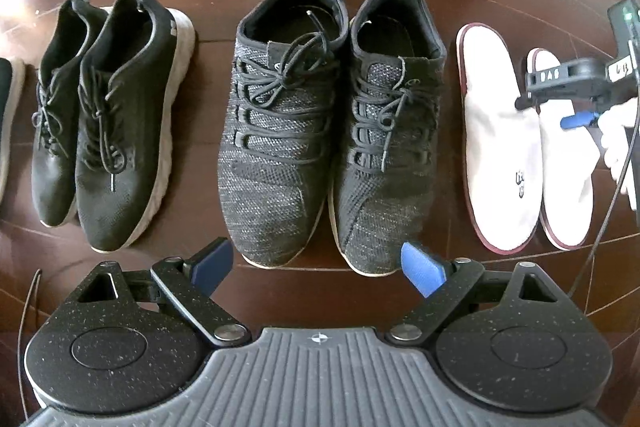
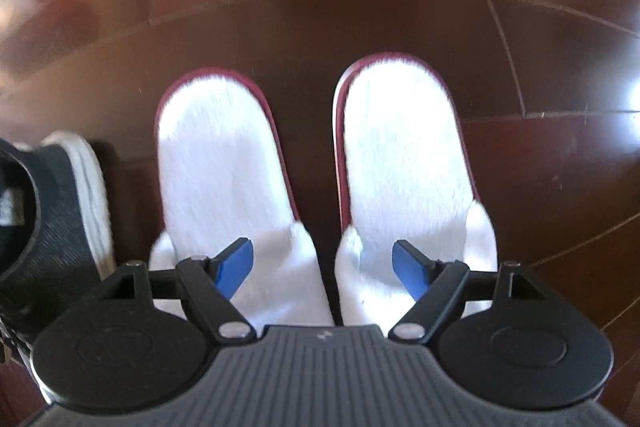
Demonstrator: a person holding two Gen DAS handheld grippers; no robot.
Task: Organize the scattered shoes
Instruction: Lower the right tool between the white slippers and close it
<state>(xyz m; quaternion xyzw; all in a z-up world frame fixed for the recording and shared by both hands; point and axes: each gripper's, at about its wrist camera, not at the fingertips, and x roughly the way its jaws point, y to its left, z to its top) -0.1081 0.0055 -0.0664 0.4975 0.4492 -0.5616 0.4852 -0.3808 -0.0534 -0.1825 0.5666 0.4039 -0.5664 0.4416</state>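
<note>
A grey knit lace-up pair stands side by side on the wood floor, toes toward my left gripper. That gripper is open just short of the toes and holds nothing. Left of the pair stands a black pair with white soles. On the right lie two white slippers with maroon trim, and my right gripper hovers over them. In the right wrist view the left slipper and right slipper lie parallel. My right gripper is open over their toe straps with nothing between its fingers.
Another white-soled shoe shows at the far left edge. A white-gloved hand holds the right gripper, and a thin cable trails from it. The heel of a grey shoe sits left of the slippers. Dark wood floor stretches beyond.
</note>
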